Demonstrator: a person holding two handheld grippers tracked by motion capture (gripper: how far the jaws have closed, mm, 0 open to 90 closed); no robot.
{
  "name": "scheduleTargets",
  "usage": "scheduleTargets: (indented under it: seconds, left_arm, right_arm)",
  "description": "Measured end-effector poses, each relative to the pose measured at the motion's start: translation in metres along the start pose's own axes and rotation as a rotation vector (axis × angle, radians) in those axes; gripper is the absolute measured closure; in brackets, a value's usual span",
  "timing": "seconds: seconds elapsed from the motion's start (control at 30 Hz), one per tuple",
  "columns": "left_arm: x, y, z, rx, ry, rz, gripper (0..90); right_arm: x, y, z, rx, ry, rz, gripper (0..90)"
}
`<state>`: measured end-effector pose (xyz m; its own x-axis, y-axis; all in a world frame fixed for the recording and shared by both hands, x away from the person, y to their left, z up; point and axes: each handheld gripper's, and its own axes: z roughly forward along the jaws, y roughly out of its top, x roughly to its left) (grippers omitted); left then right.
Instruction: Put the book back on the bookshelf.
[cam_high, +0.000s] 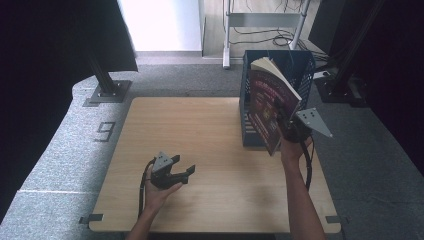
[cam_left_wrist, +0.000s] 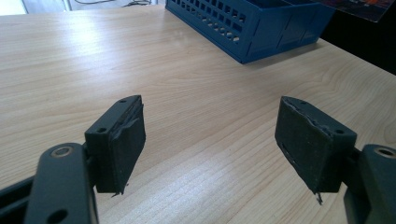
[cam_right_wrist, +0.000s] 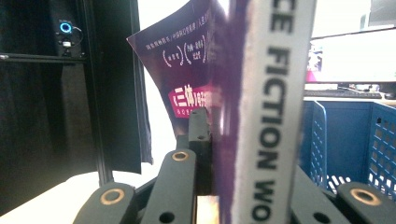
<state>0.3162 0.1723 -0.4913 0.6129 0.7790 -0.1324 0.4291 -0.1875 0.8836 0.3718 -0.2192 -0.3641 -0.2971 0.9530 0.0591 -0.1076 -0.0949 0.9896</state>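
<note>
— Why is the bench (cam_high: 210, 165) nearly bare, with that blue crate (cam_high: 250, 107) pushed to its far right corner?

— I'd say it's a holder for standing things up in. It sits at the far right edge, slotted walls, open at the top, and the bare wood in front leaves both hands room to work.

— And the book (cam_high: 267, 102), why is it up in the air like that?

— It's held upright, above the front of the crate and tilted a little toward the person, pages fanning at the top. My guess is it's being lined up to stand inside the crate, or is being lifted out of it; I can't say which from here.

— What's got hold of it?

— The right tool (cam_high: 284, 122). Its jaws are clamped tight on the book's lower part near the spine; in the right gripper view the white spine (cam_right_wrist: 275, 112) with its lettering runs straight up between them.

— And the other one?

— The left tool (cam_high: 184, 172) sits low over the near left of the bench, well apart from the crate. Its jaws stand wide, the two pads (cam_left_wrist: 128, 144) have nothing but wood grain between them, holding nothing.
</note>
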Motion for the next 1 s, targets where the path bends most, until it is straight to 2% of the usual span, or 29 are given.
scheduleTargets:
  seconds: [0.63,0.8,1.0]
  left_arm:
    - [0.003,-0.001,0.000,0.004,-0.005,-0.011,24.2]
    - [0.004,-0.001,0.000,0.006,-0.008,-0.013,24.2]
    - [0.006,-0.002,0.000,0.009,-0.009,-0.018,24.2]
  right_arm:
    - [-0.002,-0.005,0.026,0.022,-0.034,-0.015,81.6]
    - [-0.004,-0.007,0.034,0.026,-0.043,0.000,81.6]
    - [-0.004,-0.008,0.042,0.028,-0.047,-0.007,81.6]
